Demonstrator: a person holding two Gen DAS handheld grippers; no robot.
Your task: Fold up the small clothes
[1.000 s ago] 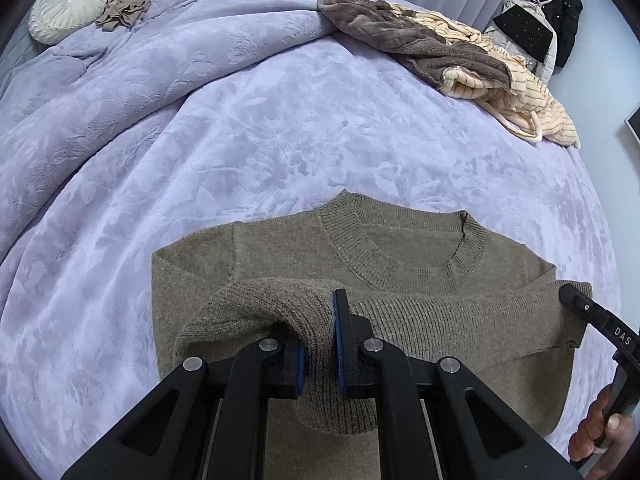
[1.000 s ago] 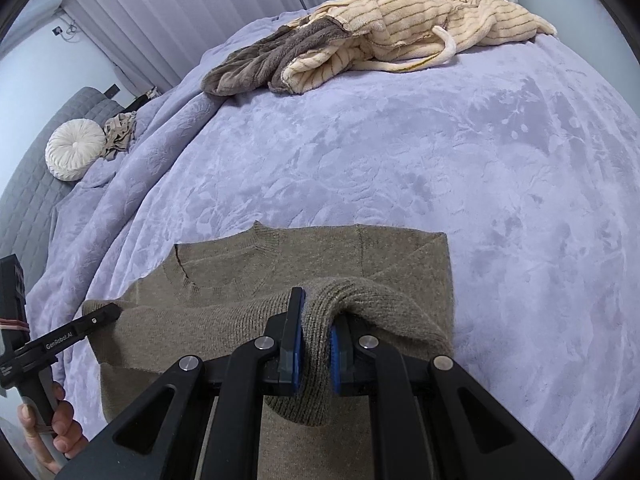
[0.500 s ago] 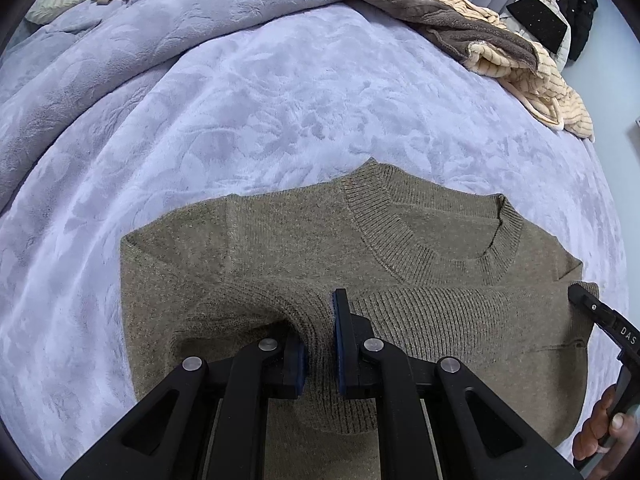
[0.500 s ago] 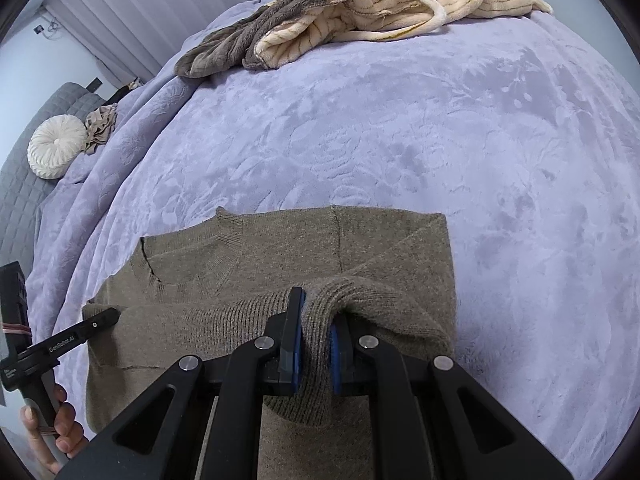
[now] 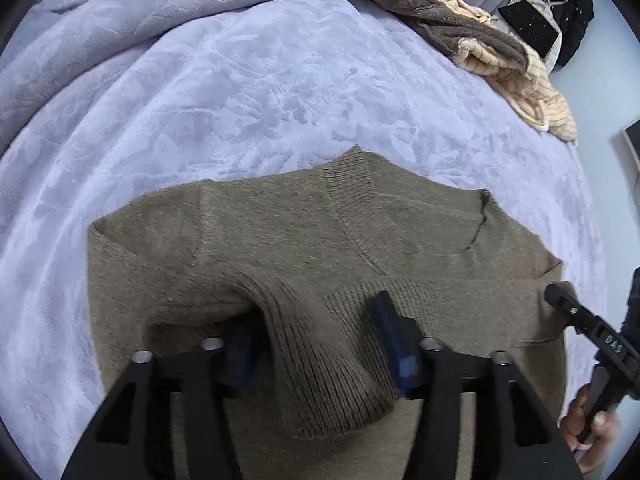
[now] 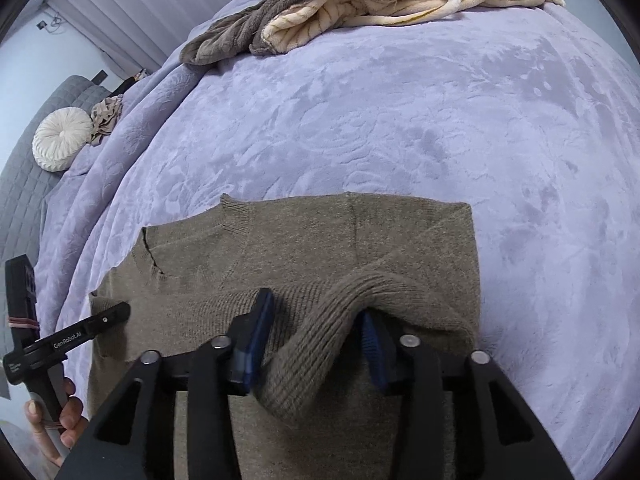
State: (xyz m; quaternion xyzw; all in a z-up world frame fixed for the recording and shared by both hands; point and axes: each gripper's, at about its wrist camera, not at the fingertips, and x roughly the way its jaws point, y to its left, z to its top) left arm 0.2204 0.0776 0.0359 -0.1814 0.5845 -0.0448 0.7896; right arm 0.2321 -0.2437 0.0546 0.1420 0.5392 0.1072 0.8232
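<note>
Two hand-held grippers hang over a brown sweater lying on a lilac bedspread. The left gripper and right gripper are both opening, jaws apart, each with a ribbed fold of the sweater's hem lying loose between its blue pads. Farther off, a heap of cream and brown clothes lies across the bed, a round white cushion at far left.
</note>
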